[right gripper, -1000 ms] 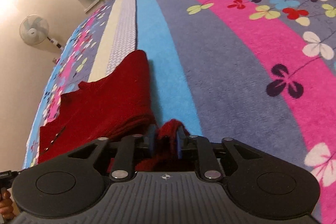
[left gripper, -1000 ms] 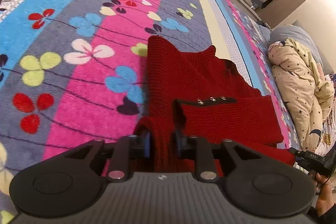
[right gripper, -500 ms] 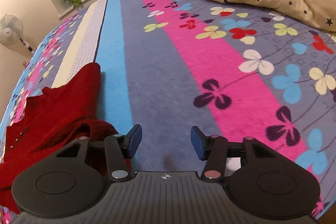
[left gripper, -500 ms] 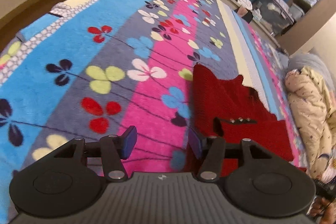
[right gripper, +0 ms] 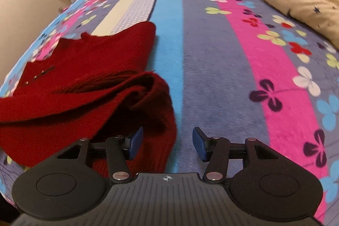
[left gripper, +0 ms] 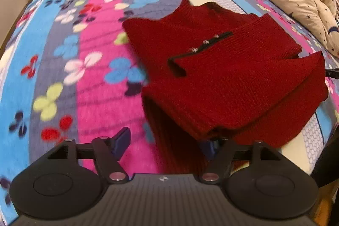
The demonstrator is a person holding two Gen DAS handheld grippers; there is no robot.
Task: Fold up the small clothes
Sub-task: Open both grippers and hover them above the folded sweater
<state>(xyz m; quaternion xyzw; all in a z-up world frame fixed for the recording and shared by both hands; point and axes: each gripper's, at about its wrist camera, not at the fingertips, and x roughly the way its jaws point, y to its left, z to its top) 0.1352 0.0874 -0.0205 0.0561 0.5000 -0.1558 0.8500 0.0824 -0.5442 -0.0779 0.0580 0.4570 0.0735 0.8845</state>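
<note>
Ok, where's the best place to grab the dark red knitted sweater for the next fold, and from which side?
I'd grip the dark red knitted sweater at its rumpled near corner, coming from the bare striped blanket side. That edge bulges up in loose folds beside the right gripper, whose jaws are apart with nothing pinched.

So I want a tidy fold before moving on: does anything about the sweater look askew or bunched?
Yes. The sweater is folded unevenly: its near right corner is humped into a loose roll instead of lying flat, and the layers fan out at the edge by the left gripper. Both grippers have let go.
</note>
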